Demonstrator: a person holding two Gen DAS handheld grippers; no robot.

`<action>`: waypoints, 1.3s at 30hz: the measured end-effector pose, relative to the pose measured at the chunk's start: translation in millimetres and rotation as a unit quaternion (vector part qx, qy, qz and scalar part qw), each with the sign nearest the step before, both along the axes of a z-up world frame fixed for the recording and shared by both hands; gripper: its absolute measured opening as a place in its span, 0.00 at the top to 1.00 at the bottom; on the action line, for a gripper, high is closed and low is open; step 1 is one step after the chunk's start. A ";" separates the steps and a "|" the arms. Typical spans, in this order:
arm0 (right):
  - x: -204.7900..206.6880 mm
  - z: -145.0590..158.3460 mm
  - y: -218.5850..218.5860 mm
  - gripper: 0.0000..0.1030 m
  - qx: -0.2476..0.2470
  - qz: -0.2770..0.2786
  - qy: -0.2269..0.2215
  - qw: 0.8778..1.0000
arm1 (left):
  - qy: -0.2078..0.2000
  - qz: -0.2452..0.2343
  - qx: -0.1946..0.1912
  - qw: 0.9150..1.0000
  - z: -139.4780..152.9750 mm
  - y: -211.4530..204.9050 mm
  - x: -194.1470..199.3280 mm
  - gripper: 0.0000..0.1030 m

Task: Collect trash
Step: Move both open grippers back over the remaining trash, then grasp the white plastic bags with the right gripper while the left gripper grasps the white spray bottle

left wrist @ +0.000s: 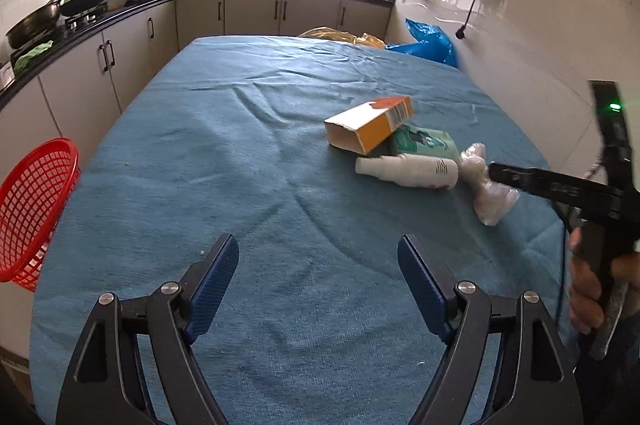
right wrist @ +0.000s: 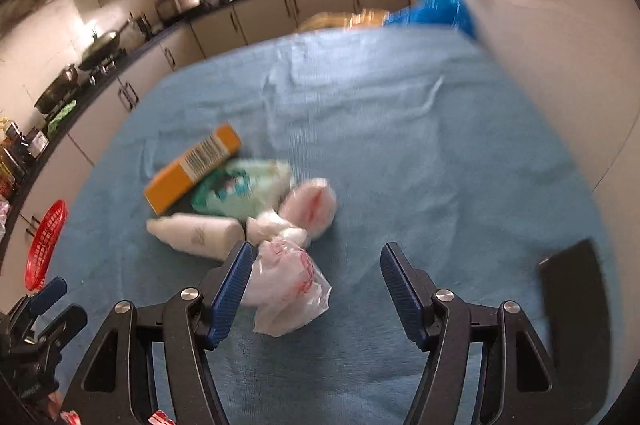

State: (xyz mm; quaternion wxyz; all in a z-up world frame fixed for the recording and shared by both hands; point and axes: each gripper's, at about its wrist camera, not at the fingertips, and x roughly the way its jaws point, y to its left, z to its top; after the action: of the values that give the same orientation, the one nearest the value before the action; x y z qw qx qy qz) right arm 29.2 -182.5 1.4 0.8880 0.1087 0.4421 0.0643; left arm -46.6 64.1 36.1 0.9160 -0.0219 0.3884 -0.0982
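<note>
Trash lies in a cluster on the blue tablecloth (left wrist: 240,153): an orange carton (left wrist: 370,123), a green packet (left wrist: 426,141), a white paper cup (left wrist: 408,171) on its side and a knotted clear plastic bag (left wrist: 486,185). My left gripper (left wrist: 318,263) is open and empty over bare cloth, well short of the cluster. My right gripper (right wrist: 316,267) is open, with the plastic bag (right wrist: 286,289) between its fingers, close against the left finger (right wrist: 232,289). The carton (right wrist: 194,167), packet (right wrist: 240,189) and cup (right wrist: 196,235) lie just beyond. The right gripper also shows in the left wrist view (left wrist: 504,174).
A red mesh basket (left wrist: 30,209) hangs off the table's left edge, also in the right wrist view (right wrist: 44,245). A blue bag (left wrist: 430,43) and a yellow bag (left wrist: 340,35) sit at the far end. A dark flat object (right wrist: 572,285) lies at the right. A white wall borders the right side.
</note>
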 end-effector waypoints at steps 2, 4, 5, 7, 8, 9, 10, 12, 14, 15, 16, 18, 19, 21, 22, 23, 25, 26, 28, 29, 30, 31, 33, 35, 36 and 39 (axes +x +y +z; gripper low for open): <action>5.9 -5.6 5.8 0.45 0.008 0.012 0.019 1.000 | -0.001 -0.002 0.002 1.000 -1.0 0.0 -1.2 0.22; 9.5 -9.1 15.3 0.54 0.014 0.017 0.026 0.999 | 0.000 -0.001 0.000 1.000 -0.9 1.8 -0.5 0.22; 10.6 -9.2 19.5 0.60 0.010 0.017 0.023 1.000 | 0.000 0.002 -0.001 1.000 -1.3 3.9 0.4 0.22; 14.4 -9.8 29.8 0.66 0.005 0.024 0.021 0.999 | 0.001 0.007 -0.006 1.000 -2.2 9.0 1.3 0.22; 14.4 -10.8 33.4 0.67 0.002 0.028 0.020 0.999 | 0.002 0.010 -0.010 1.000 -2.5 12.5 1.7 0.22; 14.2 -11.8 36.1 0.67 -0.002 0.032 0.017 0.999 | 0.002 0.013 -0.012 1.000 -2.5 14.1 2.1 0.22; 12.4 -11.2 42.3 0.68 -0.003 0.044 0.012 0.999 | 0.003 0.016 -0.016 1.000 -2.6 17.6 2.2 0.22; 8.5 -12.5 54.5 0.68 -0.002 0.068 0.003 0.998 | 0.002 0.022 -0.018 1.000 -2.4 23.4 3.1 0.22; 0.7 -10.2 68.9 0.69 0.011 0.110 -0.003 0.994 | 0.003 0.029 -0.023 0.999 -1.9 29.8 4.0 0.22; -5.2 -9.2 77.8 0.69 0.023 0.139 -0.005 0.990 | 0.003 0.032 -0.025 0.999 -1.8 32.2 4.5 0.22; -9.3 -7.8 84.1 0.69 0.033 0.161 -0.006 0.986 | 0.004 0.036 -0.030 0.999 -1.5 35.8 5.2 0.22; -20.0 -3.7 96.4 0.69 0.062 0.212 -0.012 0.975 | 0.008 0.041 -0.041 0.998 -1.2 40.5 6.7 0.22; -25.1 0.2 98.6 0.69 0.075 0.229 -0.022 0.970 | 0.011 0.043 -0.047 0.998 -1.3 43.1 7.5 0.22; -29.2 5.2 95.3 0.69 0.075 0.223 -0.040 0.971 | 0.017 0.048 -0.057 0.997 -1.8 47.7 9.3 0.22; -29.9 7.7 90.2 0.69 0.074 0.209 -0.051 0.974 | 0.021 0.050 -0.062 0.997 -2.0 48.5 10.8 0.22; -28.9 8.8 85.1 0.69 0.072 0.196 -0.057 0.976 | 0.024 0.050 -0.065 0.996 -2.3 48.7 11.8 0.22; -28.2 9.9 73.4 0.69 0.062 0.159 -0.070 0.983 | 0.031 0.048 -0.076 0.995 -1.5 46.3 16.0 0.22; -27.9 8.5 70.3 0.69 0.063 0.150 -0.073 0.984 | 0.031 0.046 -0.078 0.995 -1.1 44.6 16.6 0.22; -28.2 6.9 62.1 0.69 0.077 0.139 -0.074 0.985 | 0.031 0.043 -0.071 0.996 1.2 35.0 21.4 0.22; -28.9 6.8 60.9 0.69 0.078 0.135 -0.076 0.985 | 0.029 0.042 -0.063 0.997 1.9 28.6 24.2 0.22; -29.4 7.1 59.0 0.69 0.078 0.131 -0.077 0.985 | 0.027 0.041 -0.056 0.997 2.6 23.1 27.6 0.22; -29.9 7.8 57.3 0.69 0.080 0.128 -0.080 0.985 | 0.027 0.039 -0.051 0.998 3.0 18.2 31.5 0.22; -29.2 10.9 53.1 0.69 0.086 0.125 -0.084 0.985 | 0.028 0.033 -0.044 0.998 1.8 5.8 40.5 0.22; -28.6 12.0 50.8 0.69 0.090 0.120 -0.087 0.985 | 0.032 0.029 -0.032 0.999 -1.1 -4.7 48.5 0.28; -28.7 12.3 52.3 0.69 0.091 0.119 -0.087 0.985 | 0.035 0.026 -0.025 0.999 -3.3 -9.9 53.4 0.36; -27.9 12.0 48.7 0.69 0.098 0.112 -0.087 0.985 | 0.055 0.021 -0.016 0.998 -12.6 -21.2 67.1 0.52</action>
State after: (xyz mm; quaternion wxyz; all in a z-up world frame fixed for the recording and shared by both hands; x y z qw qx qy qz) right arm 1.2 -133.8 13.4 0.8954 0.1384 0.3640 0.2159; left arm 20.5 43.0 23.5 0.8945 -0.0503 0.4363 -0.0836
